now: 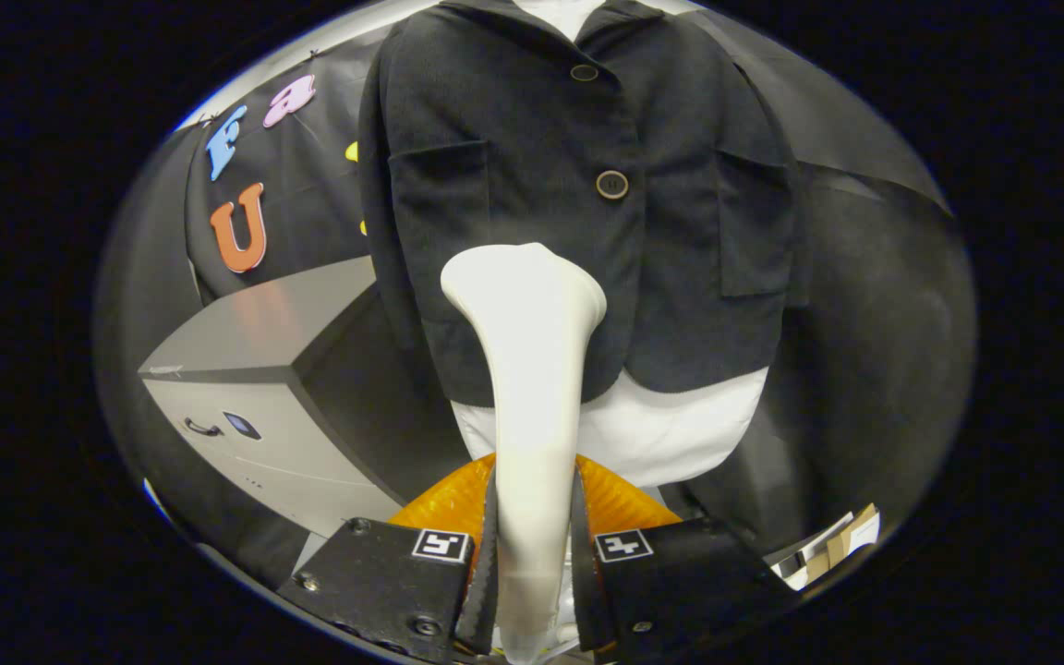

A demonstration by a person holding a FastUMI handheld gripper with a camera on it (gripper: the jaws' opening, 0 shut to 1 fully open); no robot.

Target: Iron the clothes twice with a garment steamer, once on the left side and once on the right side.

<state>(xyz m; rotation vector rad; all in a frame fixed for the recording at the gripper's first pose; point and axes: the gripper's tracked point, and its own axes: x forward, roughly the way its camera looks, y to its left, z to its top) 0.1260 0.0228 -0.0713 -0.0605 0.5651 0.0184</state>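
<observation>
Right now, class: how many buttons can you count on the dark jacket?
2. One button sits just below the collar; the other lies lower, above the steamer held in the gripper. More may be hidden behind it.

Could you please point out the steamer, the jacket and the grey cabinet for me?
steamer (532,388): gripper view, on its neck, clamped between the tongs (532,554).
jacket (680,240): gripper view, front panel beside the buttons.
cabinet (255,332): gripper view, its top.

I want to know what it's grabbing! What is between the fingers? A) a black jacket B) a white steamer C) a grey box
B: the hand-held gripper has both fingers pressed on the white steamer, whose head is up by the jacket.
</observation>
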